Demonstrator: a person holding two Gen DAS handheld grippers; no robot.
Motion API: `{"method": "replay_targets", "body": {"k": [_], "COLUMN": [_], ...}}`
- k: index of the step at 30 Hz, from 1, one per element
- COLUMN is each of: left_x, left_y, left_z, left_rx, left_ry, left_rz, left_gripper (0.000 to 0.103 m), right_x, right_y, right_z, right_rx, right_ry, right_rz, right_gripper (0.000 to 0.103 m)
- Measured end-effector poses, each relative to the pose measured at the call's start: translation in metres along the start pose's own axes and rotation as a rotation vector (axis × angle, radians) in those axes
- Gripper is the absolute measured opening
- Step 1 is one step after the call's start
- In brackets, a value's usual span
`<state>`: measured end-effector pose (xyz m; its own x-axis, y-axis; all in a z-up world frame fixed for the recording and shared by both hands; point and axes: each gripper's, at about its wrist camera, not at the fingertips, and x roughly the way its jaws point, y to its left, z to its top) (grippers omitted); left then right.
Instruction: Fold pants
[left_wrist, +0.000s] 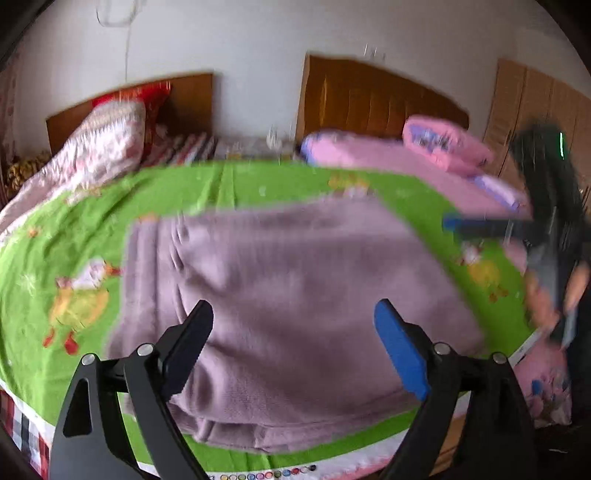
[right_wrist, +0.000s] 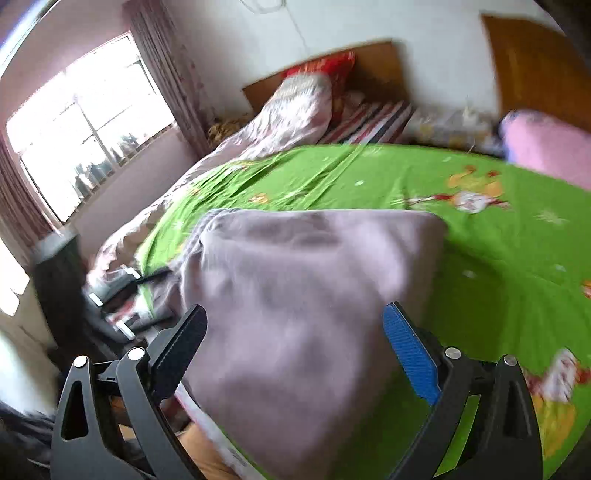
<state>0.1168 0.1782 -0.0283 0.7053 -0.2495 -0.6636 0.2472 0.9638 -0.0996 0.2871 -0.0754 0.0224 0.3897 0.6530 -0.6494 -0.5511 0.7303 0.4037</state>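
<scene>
The mauve pants (left_wrist: 288, 295) lie folded into a thick rectangle on the green bed sheet (left_wrist: 258, 181). They fill the middle of the right wrist view (right_wrist: 295, 302) too, reaching the bed's near edge. My left gripper (left_wrist: 293, 332) is open and empty, held above the near part of the pants. My right gripper (right_wrist: 295, 339) is open and empty, above the pants' near end. The right gripper also shows blurred at the right edge of the left wrist view (left_wrist: 480, 225).
Pink bedding (left_wrist: 424, 155) and a floral quilt (left_wrist: 92, 147) lie at the bed's far end, by wooden headboards (left_wrist: 369, 96). A window (right_wrist: 85, 122) is at the left. A dark chair (right_wrist: 62, 288) stands beside the bed. The green sheet (right_wrist: 498, 240) spreads right of the pants.
</scene>
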Motion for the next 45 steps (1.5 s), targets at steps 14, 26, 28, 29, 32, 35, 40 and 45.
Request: {"method": "replay_targets", "body": {"k": [14, 26, 28, 29, 32, 35, 40, 45], "left_x": [0.01, -0.036, -0.034, -0.025, 0.018, 0.033, 0.031, -0.016], "left_y": [0.0, 0.02, 0.037, 0.047, 0.075, 0.104, 0.097, 0.064], "left_z": [-0.034, -0.011, -0.002, 0.001, -0.005, -0.023, -0.021, 0.017], "left_rx": [0.074, -0.012, -0.045, -0.071, -0.14, -0.3, -0.26, -0.186], "left_ry": [-0.023, -0.129, -0.107, -0.062, 0.118, 0.134, 0.123, -0.003], "left_rz": [0.028, 0.06, 0.11, 0.111, 0.147, -0.016, 0.027, 0.111], "left_gripper": [0.09, 0.09, 0.09, 0.09, 0.094, 0.1, 0.101, 0.096], "right_x": [0.079, 0.066, 0.056, 0.054, 0.055, 0.077, 0.041, 0.015], "right_y": [-0.095, 0.094, 0.079, 0.074, 0.052, 0.019, -0.007, 0.028], "right_z": [0.099, 0.072, 0.068, 0.064, 0.039, -0.009, -0.021, -0.006], "right_rx": [0.275, -0.314, -0.257, -0.242, -0.241, -0.327, -0.33, -0.335], "right_ry": [0.009, 0.036, 0.006, -0.003, 0.06, 0.245, 0.158, 0.038], "right_rz": [-0.068, -0.021, 0.02, 0.026, 0.044, -0.12, -0.172, -0.073], "right_gripper": [0.086, 0.094, 0.094, 0.094, 0.094, 0.094, 0.094, 0.094]}}
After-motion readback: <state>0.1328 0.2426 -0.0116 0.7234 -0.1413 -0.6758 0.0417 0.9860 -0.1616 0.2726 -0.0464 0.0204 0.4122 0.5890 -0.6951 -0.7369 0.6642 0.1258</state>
